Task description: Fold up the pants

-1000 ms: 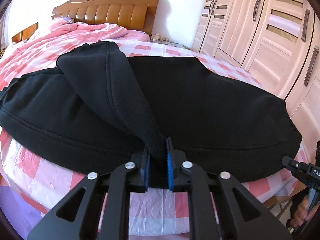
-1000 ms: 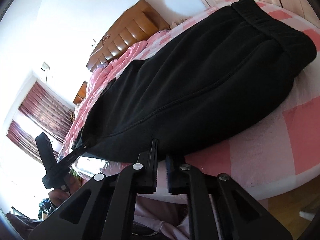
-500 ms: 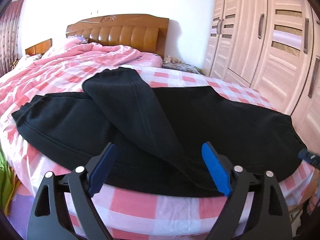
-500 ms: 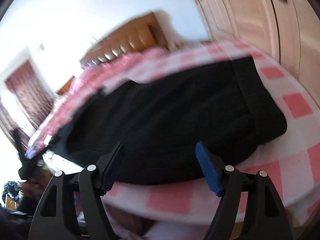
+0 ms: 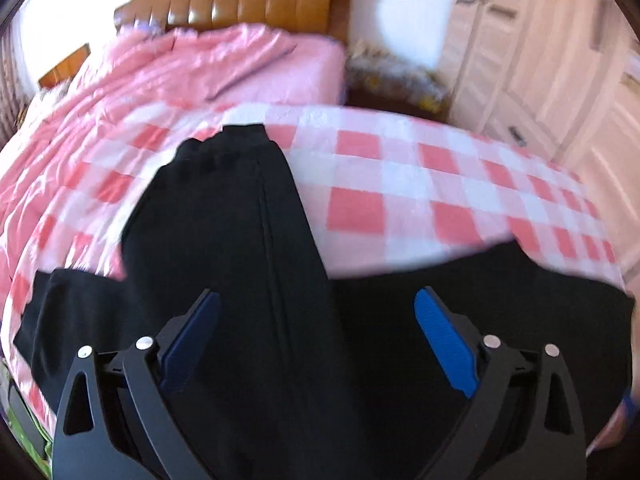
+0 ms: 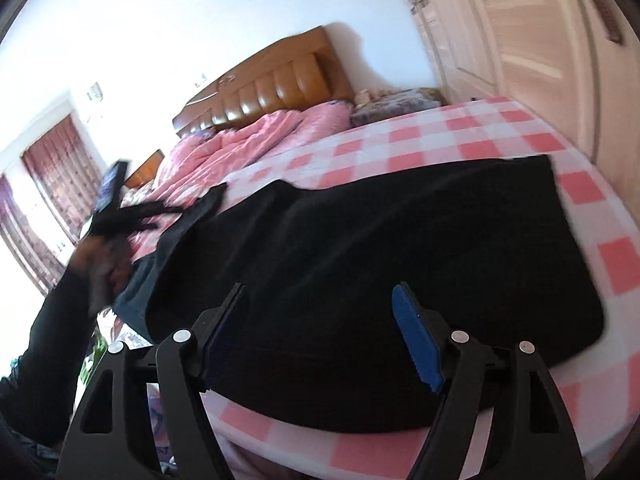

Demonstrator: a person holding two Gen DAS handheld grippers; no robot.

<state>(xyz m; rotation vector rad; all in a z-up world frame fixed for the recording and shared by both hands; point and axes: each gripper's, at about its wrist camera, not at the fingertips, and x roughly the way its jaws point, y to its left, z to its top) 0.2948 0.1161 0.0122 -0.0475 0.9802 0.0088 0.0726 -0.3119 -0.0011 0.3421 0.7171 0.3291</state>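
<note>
Left wrist view: left gripper (image 5: 316,340) jaws spread wide, holding nothing, hanging over the pants (image 5: 224,248). Pants lie on the bed (image 5: 400,184), near its front edge; one leg is thrown up toward the headboard (image 5: 256,4), cuff end lying on the checked sheet, rest running across the frame. Judgement: mid-fold, between grasps. Next move prob. needs a fresh pinch on the leg or the body fabric below the jaws, then carry it over square. Frame is motion-blurred; the near pants edge is hidden under the gripper body, so can't tell how layers stack there. Something pinkish at right edge, too blurred to name.

Right wrist view: right gripper (image 6: 320,340) jaws also wide apart, empty, over the waist-end part of the pants (image 6: 400,248), which lies flat near the bed's (image 6: 520,128) corner. Left gripper (image 6: 116,208) shows far left, blurred, w/ the hand behind it; jaw state not readable here. Far leg end mostly cut off behind it.
</note>
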